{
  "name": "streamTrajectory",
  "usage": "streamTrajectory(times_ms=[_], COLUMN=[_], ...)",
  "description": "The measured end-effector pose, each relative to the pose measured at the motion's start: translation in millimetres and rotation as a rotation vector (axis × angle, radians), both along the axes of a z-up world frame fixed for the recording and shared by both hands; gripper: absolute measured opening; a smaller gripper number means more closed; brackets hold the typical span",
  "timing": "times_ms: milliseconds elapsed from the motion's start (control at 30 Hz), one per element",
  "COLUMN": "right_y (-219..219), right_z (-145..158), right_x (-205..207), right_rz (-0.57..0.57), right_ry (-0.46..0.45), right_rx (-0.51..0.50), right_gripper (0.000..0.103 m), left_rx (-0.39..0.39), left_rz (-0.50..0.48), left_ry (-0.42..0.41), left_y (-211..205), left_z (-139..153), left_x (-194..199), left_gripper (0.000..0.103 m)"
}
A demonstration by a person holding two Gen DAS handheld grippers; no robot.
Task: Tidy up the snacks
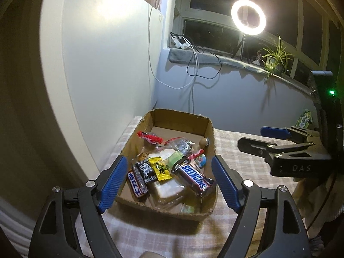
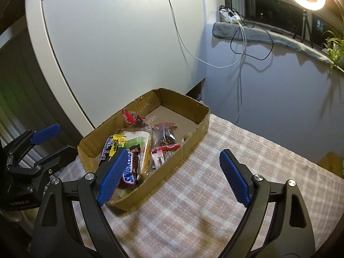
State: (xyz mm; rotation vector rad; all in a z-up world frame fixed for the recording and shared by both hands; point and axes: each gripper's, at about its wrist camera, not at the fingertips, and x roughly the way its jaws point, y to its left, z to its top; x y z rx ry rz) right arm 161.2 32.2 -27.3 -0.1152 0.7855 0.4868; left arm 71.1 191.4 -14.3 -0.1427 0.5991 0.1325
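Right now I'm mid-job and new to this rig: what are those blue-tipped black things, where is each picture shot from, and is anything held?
They are hand-held tongs, one per hand, each with a camera looking along its fingers. The left view shows the left tongs open around nothing, with the right tongs off to the side. The right view shows the right tongs, also open and empty. On the checked tablecloth sits a cardboard box of snacks: a Snickers bar, a yellow sachet and other wrapped pieces. Nothing is held.
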Motion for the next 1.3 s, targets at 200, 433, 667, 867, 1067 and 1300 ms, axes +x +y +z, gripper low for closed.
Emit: streamTrajectory(times_ms=[200, 433, 667, 867, 1067, 1300], right_y=[-11, -25, -34, -38, -35, -39], right_z=[12, 18, 19, 19, 18, 19], right_x=[-27, -53, -71, -76, -81, -87], right_rz=[-0.026, -0.060, -0.066, -0.064, -0.054, -0.055], right_ry=[-0.057, -0.098, -0.111, -0.107, -0.105, -0.108], right_rx=[-0.009, 0.013, 0.012, 0.020, 0.008, 0.008], right_gripper=[0.095, 0.101, 0.101, 0.102, 0.102, 0.102], left_rx=[0.027, 0.038, 0.036, 0.038, 0.029, 0.028], left_rz=[0.027, 0.068, 0.079, 0.083, 0.087, 0.085], left_ry=[-0.009, -0.033, -0.035, -0.034, -0.036, -0.038], left_y=[-11, -19, -24, -27, -26, -29], left_z=[5, 10, 10, 10, 11, 13], left_x=[-13, -33, -39, -43, -45, -48], left_gripper=[0.081, 0.082, 0.083, 0.083, 0.083, 0.083])
